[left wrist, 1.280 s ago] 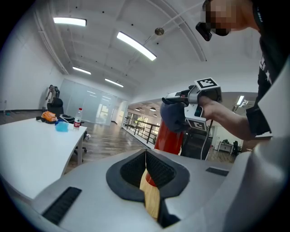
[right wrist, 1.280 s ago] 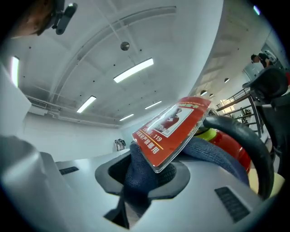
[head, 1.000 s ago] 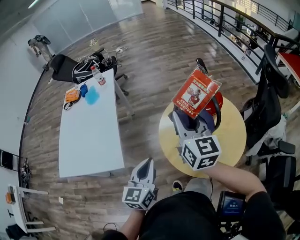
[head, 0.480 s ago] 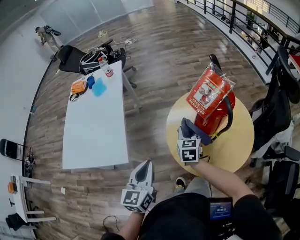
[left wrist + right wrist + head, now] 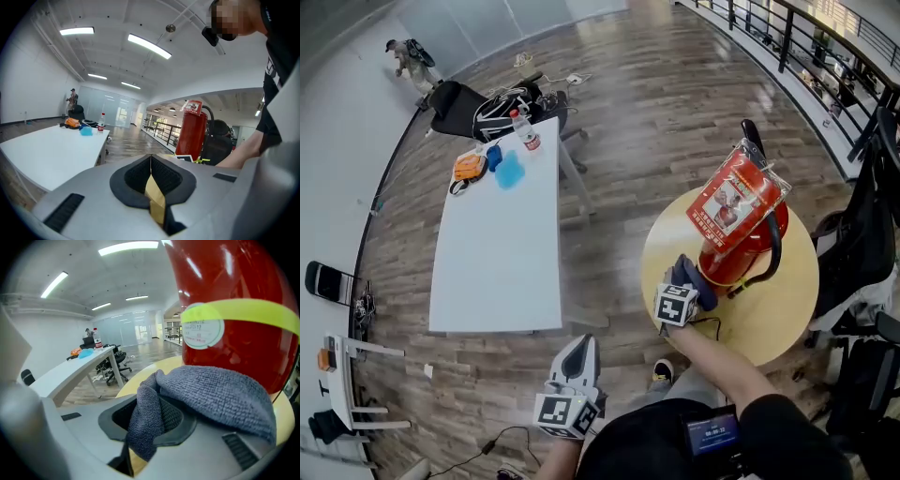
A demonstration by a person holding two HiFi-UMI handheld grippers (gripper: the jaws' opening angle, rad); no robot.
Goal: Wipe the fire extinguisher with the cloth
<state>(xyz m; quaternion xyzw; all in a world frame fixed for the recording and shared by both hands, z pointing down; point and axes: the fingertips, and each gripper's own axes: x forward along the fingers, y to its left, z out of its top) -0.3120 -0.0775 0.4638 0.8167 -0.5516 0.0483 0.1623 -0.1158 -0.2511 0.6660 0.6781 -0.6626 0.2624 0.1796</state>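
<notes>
A red fire extinguisher (image 5: pixel 748 246) stands upright on a round yellow table (image 5: pixel 769 323), with a red instruction card in plastic (image 5: pixel 736 200) hanging at its top. My right gripper (image 5: pixel 683 279) is shut on a grey-blue cloth (image 5: pixel 691 275) and holds it against the extinguisher's lower left side. In the right gripper view the cloth (image 5: pixel 211 397) lies over the jaws, pressed to the red cylinder (image 5: pixel 234 319) below a yellow band. My left gripper (image 5: pixel 577 361) hangs low near my body, shut with nothing in it; its view shows the extinguisher (image 5: pixel 192 133) ahead.
A long white table (image 5: pixel 499 244) stands to the left with a water bottle (image 5: pixel 523 128), an orange object and a blue object (image 5: pixel 510 172) at its far end. Office chairs stand beyond it and at the right edge. A railing (image 5: pixel 797 42) runs along the back right.
My right gripper with the cloth has gone down the extinguisher's side from near the card to its lower part. My head view has shifted; the left gripper stays low.
</notes>
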